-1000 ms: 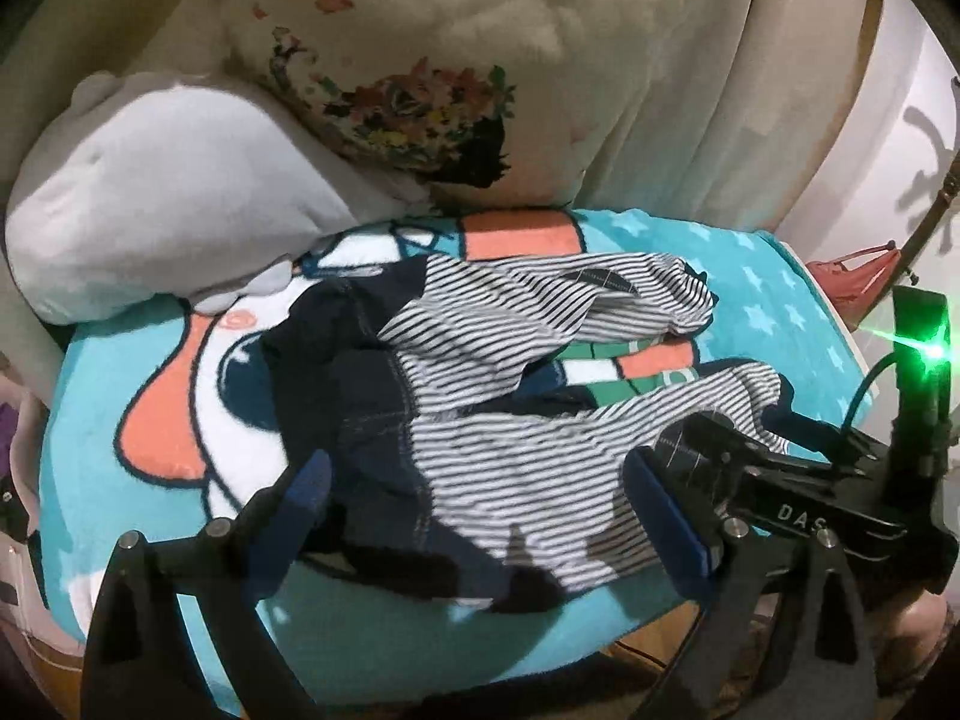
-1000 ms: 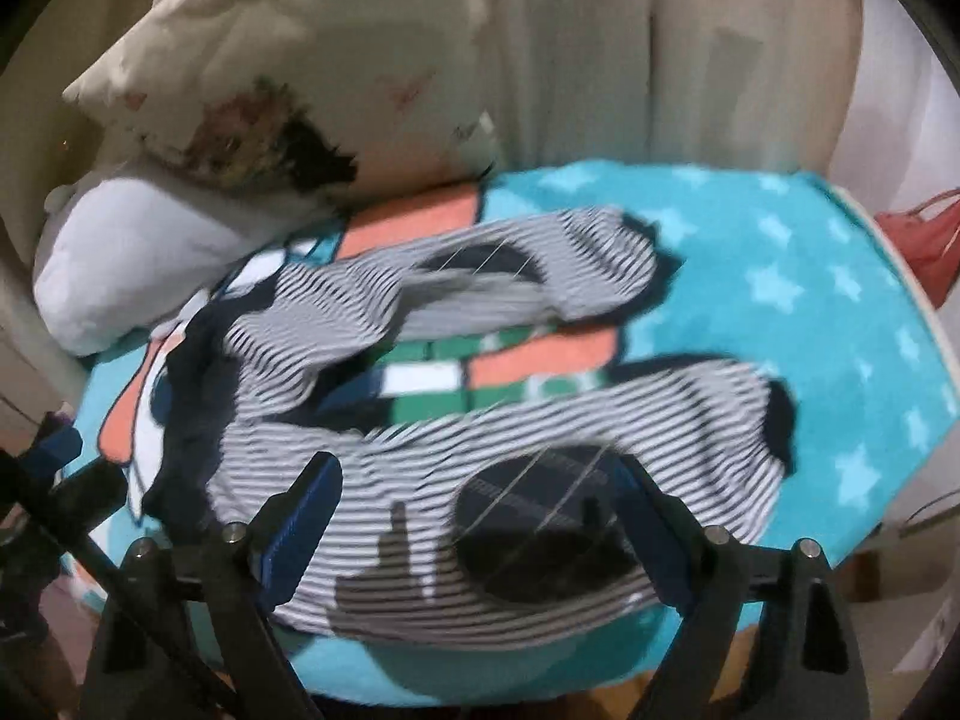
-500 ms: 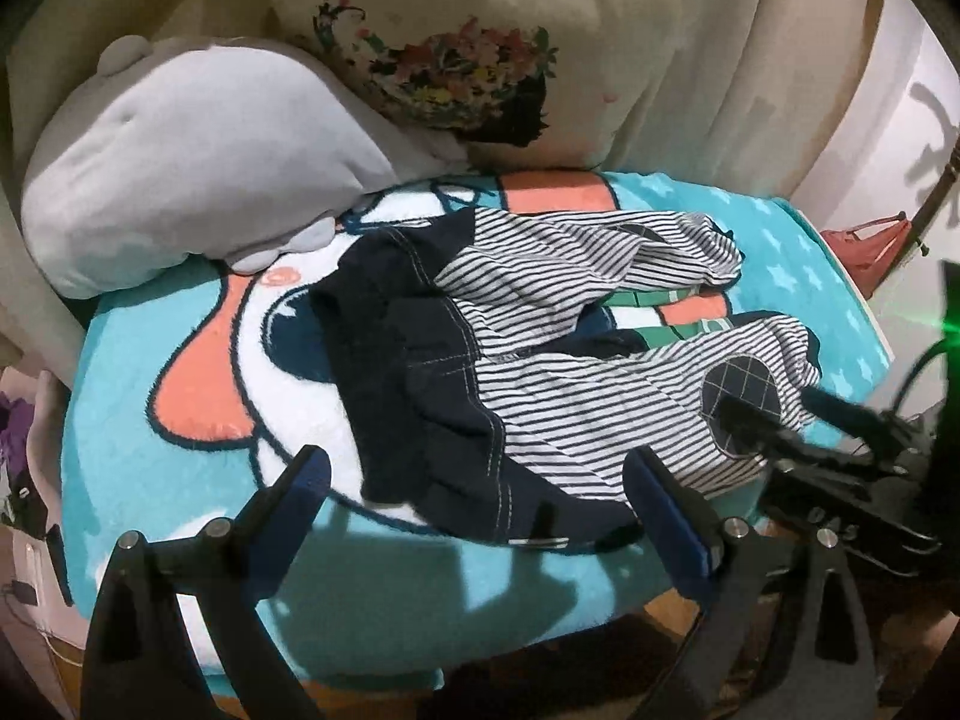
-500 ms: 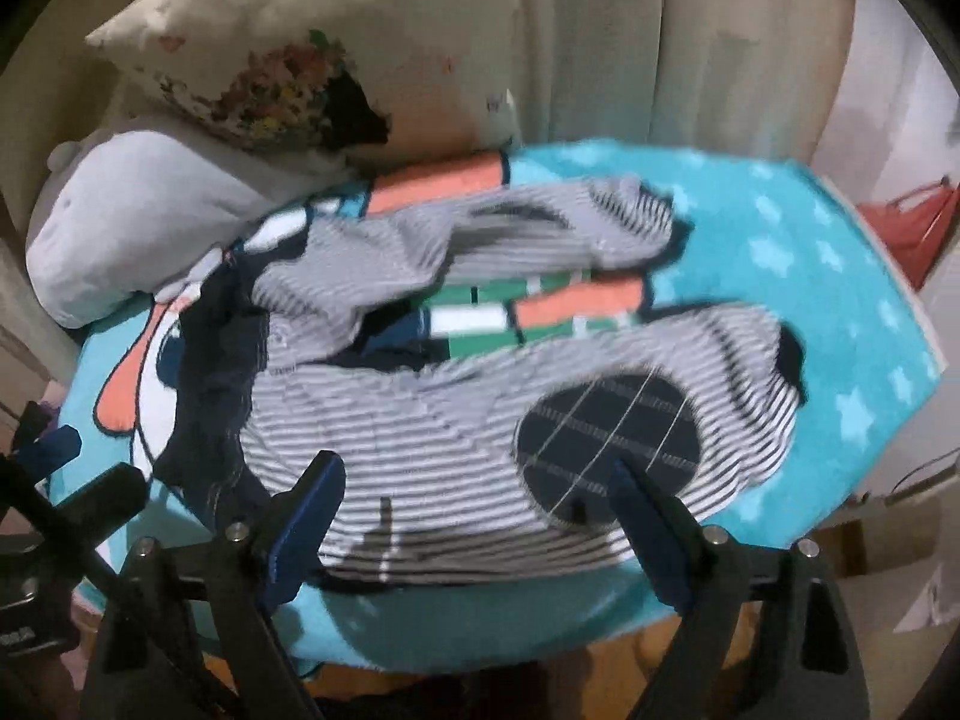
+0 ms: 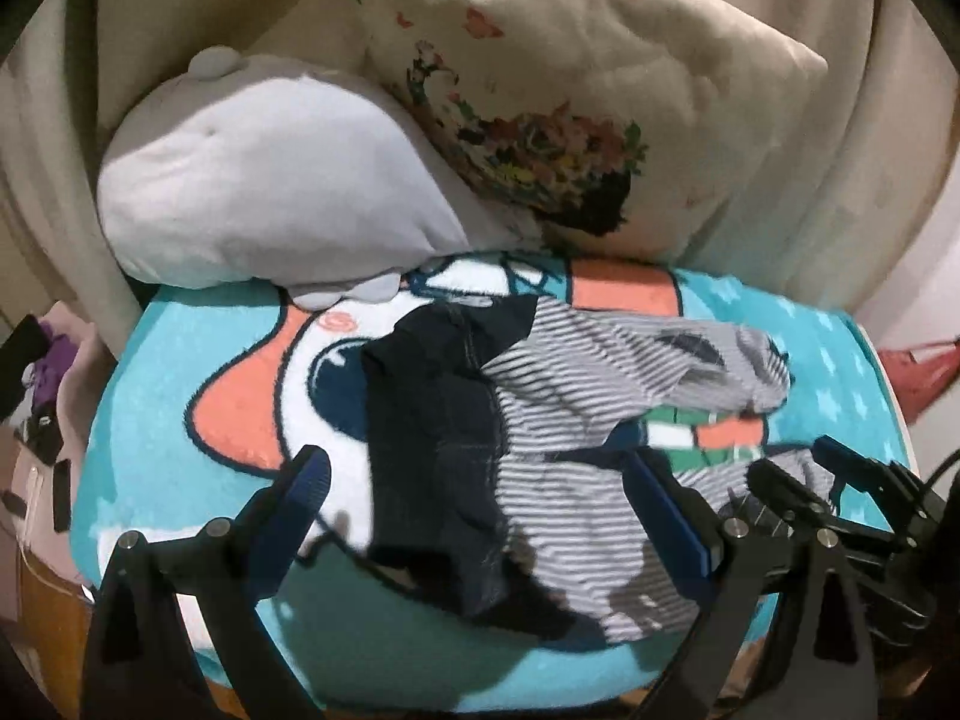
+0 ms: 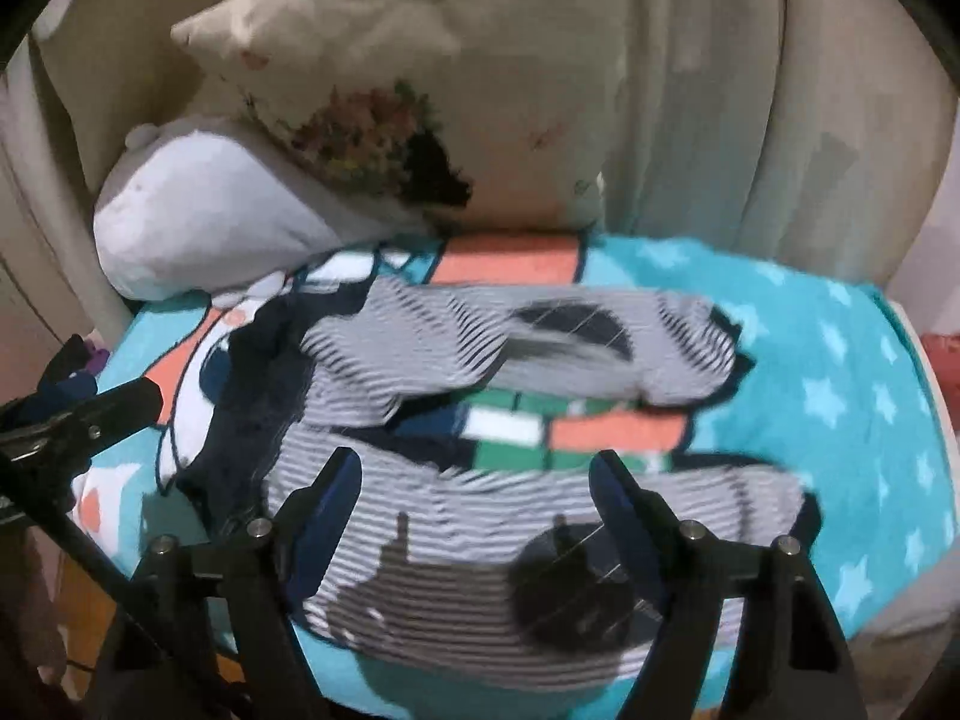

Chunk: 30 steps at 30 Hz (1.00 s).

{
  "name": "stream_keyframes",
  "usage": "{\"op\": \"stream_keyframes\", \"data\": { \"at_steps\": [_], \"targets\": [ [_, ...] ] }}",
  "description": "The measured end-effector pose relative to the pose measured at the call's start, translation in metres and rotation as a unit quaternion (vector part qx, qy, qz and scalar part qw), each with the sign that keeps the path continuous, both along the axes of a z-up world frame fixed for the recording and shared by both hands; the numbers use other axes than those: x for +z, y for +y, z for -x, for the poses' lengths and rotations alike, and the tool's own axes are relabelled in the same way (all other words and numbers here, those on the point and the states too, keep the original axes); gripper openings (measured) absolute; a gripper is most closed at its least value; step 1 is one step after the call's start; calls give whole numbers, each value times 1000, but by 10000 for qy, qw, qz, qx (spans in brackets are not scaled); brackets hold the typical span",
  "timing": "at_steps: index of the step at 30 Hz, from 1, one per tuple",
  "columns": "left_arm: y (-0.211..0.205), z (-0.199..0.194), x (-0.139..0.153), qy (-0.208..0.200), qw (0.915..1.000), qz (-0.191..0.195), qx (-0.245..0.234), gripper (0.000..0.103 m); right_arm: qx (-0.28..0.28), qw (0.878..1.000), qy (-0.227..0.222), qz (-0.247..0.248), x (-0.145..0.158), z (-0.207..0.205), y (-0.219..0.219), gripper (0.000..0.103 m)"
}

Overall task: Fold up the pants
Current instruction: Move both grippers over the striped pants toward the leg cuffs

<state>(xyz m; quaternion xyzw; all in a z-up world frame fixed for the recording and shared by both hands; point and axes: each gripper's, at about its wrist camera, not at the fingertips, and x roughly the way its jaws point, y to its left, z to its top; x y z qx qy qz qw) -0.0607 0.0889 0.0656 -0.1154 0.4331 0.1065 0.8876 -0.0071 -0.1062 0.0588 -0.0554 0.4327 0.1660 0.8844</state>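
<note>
Grey-and-white striped pants (image 5: 570, 408) with a dark navy waist (image 5: 432, 420) lie spread on a teal cartoon blanket (image 5: 120, 396), waist to the left and both legs running right. My left gripper (image 5: 474, 474) hovers open above the waist end, its blue pads apart from the cloth. My right gripper (image 6: 477, 471) hangs over the nearer leg (image 6: 456, 516), close to a dark checked knee patch (image 6: 576, 594). Its jaws are closing, still wide, and grip nothing. Each gripper shows at the edge of the other's view: the right gripper (image 5: 840, 492) and the left gripper (image 6: 120, 402).
A grey plush pillow (image 5: 270, 192) and a cream floral cushion (image 5: 570, 90) lean against beige fabric (image 6: 750, 90) at the back. A red object (image 5: 924, 378) sits past the blanket's right edge. Small clutter (image 5: 42, 396) lies off the left edge.
Both views have shifted and rolled as the hands moved and lifted a little. The right gripper's fingers stand closer together than before. The pants lie where they were.
</note>
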Motion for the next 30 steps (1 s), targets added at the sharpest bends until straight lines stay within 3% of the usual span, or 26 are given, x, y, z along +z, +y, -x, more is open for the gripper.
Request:
{"op": "stream_keyframes", "data": {
  "at_steps": [6, 14, 18, 24, 30],
  "targets": [
    [-40, -15, 8, 36, 9995, -203, 235, 98, -92, 9999, 77, -106, 4, -24, -63, 83],
    [-86, -20, -3, 464, 9975, -348, 402, 98, 23, 9992, 308, -237, -6, -36, -131, 84],
    [-104, -14, -6, 619, 9955, -521, 491, 98, 264, 9990, 320, -182, -15, -34, -139, 84],
    [-114, -6, -4, 762, 9933, -708, 505, 98, 860, 9929, 783, -233, -33, -38, -129, 84],
    [-99, -7, -9, 840, 9932, -706, 399, 98, 883, 9929, 766, -215, -26, -52, -108, 84]
  ]
}}
